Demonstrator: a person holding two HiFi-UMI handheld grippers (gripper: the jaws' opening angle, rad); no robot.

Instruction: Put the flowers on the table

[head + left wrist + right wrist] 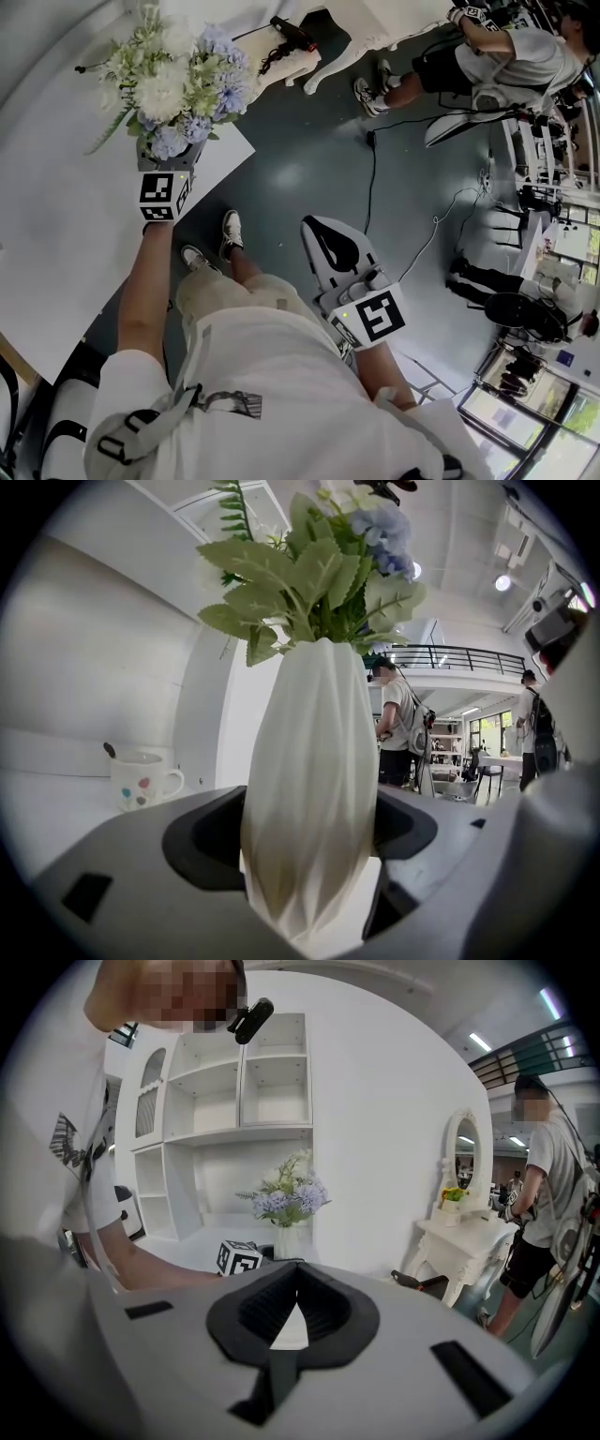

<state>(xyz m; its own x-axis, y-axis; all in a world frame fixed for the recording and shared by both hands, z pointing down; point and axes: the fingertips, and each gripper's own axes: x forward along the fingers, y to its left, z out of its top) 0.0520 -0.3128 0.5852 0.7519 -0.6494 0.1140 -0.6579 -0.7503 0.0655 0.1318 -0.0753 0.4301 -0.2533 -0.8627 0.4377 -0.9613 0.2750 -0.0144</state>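
A bouquet of white and pale blue flowers (173, 80) stands in a white ridged vase (309, 789). My left gripper (172, 157) is shut on the vase's lower body, with a jaw pressing on each side, and holds it upright over the near edge of the white table (56, 244). In the head view the blooms hide the vase. My right gripper (319, 234) hangs shut and empty over the dark floor beside the person's legs, well away from the table. In the right gripper view the flowers (286, 1199) show far ahead.
A dotted mug with a spoon (141, 780) sits on the table to the left of the vase. White shelves (234, 1101) rise behind the table. A white dressing table with a mirror (464, 1227) stands to the right. Cables (375, 178) cross the floor, and other people stand nearby.
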